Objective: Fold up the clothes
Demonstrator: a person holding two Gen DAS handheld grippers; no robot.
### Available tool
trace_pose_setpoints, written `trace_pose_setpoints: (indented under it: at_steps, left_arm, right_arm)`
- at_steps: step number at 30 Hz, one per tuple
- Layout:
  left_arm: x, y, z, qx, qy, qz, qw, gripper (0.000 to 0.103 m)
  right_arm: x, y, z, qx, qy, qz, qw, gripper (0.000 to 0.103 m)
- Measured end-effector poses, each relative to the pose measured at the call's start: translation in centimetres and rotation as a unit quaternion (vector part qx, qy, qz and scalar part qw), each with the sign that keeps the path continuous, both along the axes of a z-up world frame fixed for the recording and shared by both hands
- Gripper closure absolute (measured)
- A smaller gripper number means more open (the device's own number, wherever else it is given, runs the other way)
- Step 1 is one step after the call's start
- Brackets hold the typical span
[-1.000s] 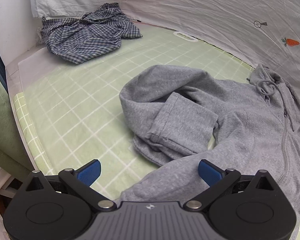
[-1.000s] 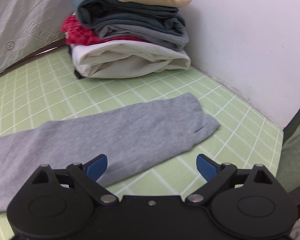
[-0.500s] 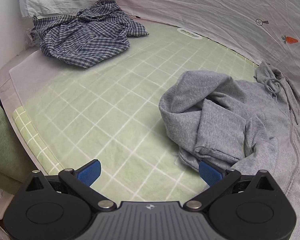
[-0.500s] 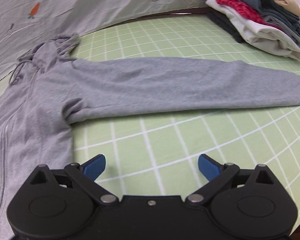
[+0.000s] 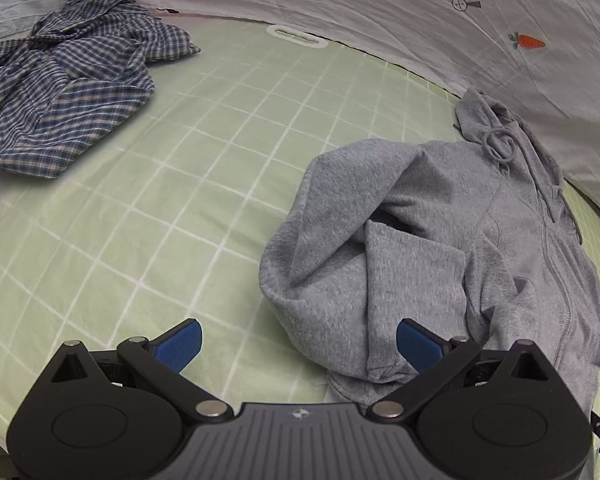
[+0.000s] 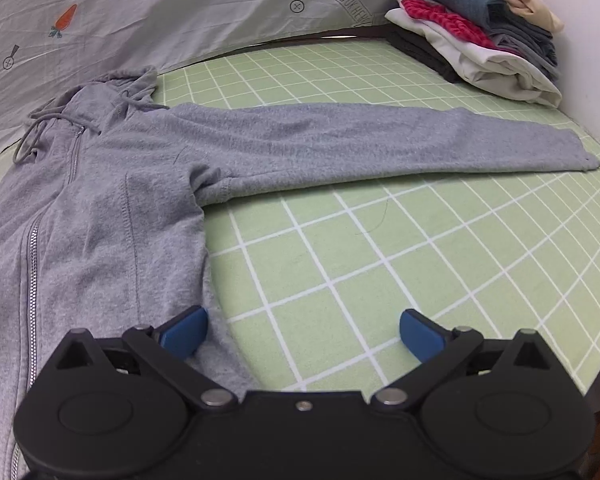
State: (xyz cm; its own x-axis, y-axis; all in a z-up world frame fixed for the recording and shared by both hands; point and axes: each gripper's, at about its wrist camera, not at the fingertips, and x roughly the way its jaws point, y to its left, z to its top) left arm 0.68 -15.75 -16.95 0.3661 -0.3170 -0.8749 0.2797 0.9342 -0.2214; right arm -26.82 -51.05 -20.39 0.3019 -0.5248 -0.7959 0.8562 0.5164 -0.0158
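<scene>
Two tongs were in your hands, and both stood wide with nothing between their blue pads. Your left tongs point(image 5: 298, 344) hung over the green checked sheet point(image 5: 204, 168) at the bunched side of the grey hoodie point(image 5: 420, 248); the right pad point(image 5: 418, 344) sat just over the crumpled sleeve point(image 5: 404, 292), though from this angle you could not tell whether it touched the cloth. That sleeve was folded back on itself in a heap, its cuff lying near the bottom of the left view. The hood and drawstring point(image 5: 500, 144) lay toward the pale bedsheet point(image 5: 380, 8) draped along the far edge.

Your right tongs point(image 6: 302, 334) were opening to their widest, empty, with the left pad point(image 6: 184, 334) over the hem side of the hoodie's body point(image 6: 100, 240) and the right pad point(image 6: 420, 336) over bare green sheet. In that view the hoodie lay flat, zip point(image 6: 32, 260) running down its front, and its other sleeve point(image 6: 380, 144) stretched straight out across the sheet, the cuff point(image 6: 580, 156) ending well short of the stack point(image 6: 480, 36) of folded clothes in the far corner by the wall.

A plaid shirt point(image 5: 64, 88) lay rumpled at the far left of the left view, well apart from the hoodie.
</scene>
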Motion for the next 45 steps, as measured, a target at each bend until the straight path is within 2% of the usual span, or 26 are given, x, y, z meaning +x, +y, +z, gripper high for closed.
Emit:
trace_pose_setpoints:
  at_steps: [2,4,6,8,10,11,12,13,16,20,22,24,26,29,31,35,37,38,41,43,44,45]
  left_arm:
    - [0.4,-0.3,-0.3,-0.004,0.002,-0.027,0.9996,0.005]
    - [0.7,-0.5,-0.5,-0.01,-0.001,-0.049,0.9987,0.011]
    - [0.9,-0.6,-0.7,-0.017,-0.004,-0.069,0.9974,0.02]
    - [1.2,-0.4,-1.0,-0.027,-0.001,-0.082,0.9963,0.039]
    - [1.4,0.2,-0.9,-0.039,-0.004,-0.091,0.9951,0.064]
    - [1.6,0.4,-0.9,-0.045,-0.005,-0.095,0.9945,0.072]
    - [1.7,0.8,-0.8,-0.048,-0.007,-0.098,0.9941,0.088]
    - [1.8,1.4,-0.5,-0.045,-0.013,-0.096,0.9943,0.09]
    - [2.4,4.3,0.6,-0.047,-0.032,-0.063,0.9964,0.093]
    - [4.6,9.2,1.4,-0.06,-0.045,0.038,0.9965,0.093]
    - [5.5,10.9,1.7,-0.038,-0.058,0.084,0.994,0.093]
    - [5.9,11.9,2.0,-0.005,-0.074,0.097,0.9925,0.093]
    - [5.9,12.8,2.2,-0.022,-0.068,0.099,0.9925,0.09]
    - [4.6,12.7,2.4,-0.053,-0.058,0.069,0.9945,0.082]
    - [3.8,11.0,2.1,-0.045,-0.058,0.019,0.9971,0.068]
    - [2.5,8.4,1.5,-0.032,-0.054,-0.055,0.9965,0.055]
    - [2.3,7.6,0.9,-0.023,-0.048,-0.073,0.9959,0.034]
    - [2.2,7.4,0.7,-0.017,-0.047,-0.075,0.9959,0.032]
    - [2.2,6.9,-0.1,-0.011,-0.037,-0.083,0.9958,0.032]
    - [2.1,6.8,-0.4,-0.019,-0.029,-0.09,0.9953,0.036]
    - [1.9,6.8,-0.5,-0.018,-0.03,-0.092,0.9951,0.042]
    - [1.8,6.9,-0.6,-0.017,-0.031,-0.092,0.9951,0.061]
  right_arm:
    - [0.8,0.7,0.8,-0.014,0.023,-0.005,1.0,0.0]
    - [1.1,1.7,1.8,-0.031,0.008,-0.008,0.999,0.0]
    - [1.6,2.8,2.5,-0.022,-0.017,-0.003,1.0,0.0]
    - [2.9,4.0,2.2,-0.013,-0.015,0.009,1.0,0.0]
    - [4.4,5.3,1.4,-0.011,0.003,0.028,1.0,0.0]
    - [5.1,6.0,0.9,-0.011,0.014,0.039,0.999,0.0]
    - [5.9,6.5,0.5,-0.011,0.026,0.046,0.999,0.0]
    - [6.3,7.1,0.3,-0.022,0.033,0.047,0.998,0.0]
    - [7.2,8.0,0.2,-0.044,0.046,0.045,0.997,0.0]
    - [7.2,7.8,0.1,-0.042,0.034,0.027,0.998,0.0]
    - [7.0,7.8,0.0,-0.051,0.032,0.023,0.998,0.0]
    - [7.0,8.1,-0.2,-0.064,0.031,0.022,0.997,0.0]
    - [6.9,8.3,-0.3,-0.075,0.029,0.021,0.997,0.0]
    - [6.8,8.6,-0.7,-0.091,0.01,0.014,0.996,0.0]
    - [6.7,8.6,-0.9,-0.092,-0.003,0.006,0.996,0.0]
    - [6.3,8.5,-1.1,-0.083,-0.02,-0.003,0.996,0.0]
    - [6.2,8.6,-1.2,-0.085,-0.027,-0.004,0.996,0.0]
    - [6.1,8.8,-1.3,-0.088,-0.031,-0.003,0.996,0.0]
    - [5.8,9.0,-1.5,-0.096,-0.039,-0.002,0.995,0.0]
    - [5.7,8.9,-1.6,-0.097,-0.045,-0.001,0.994,0.0]
    - [5.6,8.9,-1.6,-0.097,-0.047,-0.001,0.994,0.0]
    - [5.6,8.9,-1.7,-0.098,-0.049,-0.001,0.994,0.0]
